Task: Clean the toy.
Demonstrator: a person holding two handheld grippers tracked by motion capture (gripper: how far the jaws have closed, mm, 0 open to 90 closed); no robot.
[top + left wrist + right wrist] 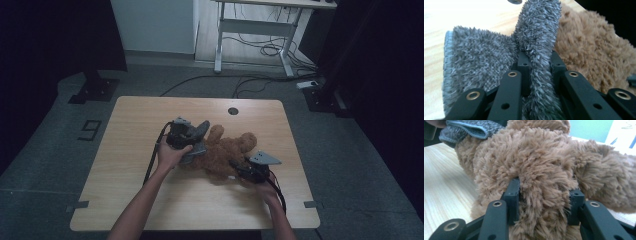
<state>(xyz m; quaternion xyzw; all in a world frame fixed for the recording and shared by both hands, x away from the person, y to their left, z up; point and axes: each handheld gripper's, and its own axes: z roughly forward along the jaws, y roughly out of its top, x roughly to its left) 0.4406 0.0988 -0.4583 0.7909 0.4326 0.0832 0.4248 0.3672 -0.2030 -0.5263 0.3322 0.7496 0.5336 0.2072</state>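
Observation:
A brown plush teddy bear (223, 152) lies in the middle of the wooden table (130, 130). A fuzzy grey cloth piece (199, 134) rests at its left side. My left gripper (192, 141) is shut on a raised fold of that grey cloth (536, 37), and the bear's brown fur (589, 55) lies just behind it. My right gripper (236, 167) is at the bear's lower right, shut on a thick lump of its fur (541, 195). The grey cloth's hemmed edge (469, 130) lies over the bear's far end in the right gripper view.
A round cable hole (233, 110) sits near the table's far edge. Beyond the table stand a white desk frame (255, 30) with loose cables on the floor and a dark stand base (95, 90) at the left. Cables trail from both grippers toward the near edge.

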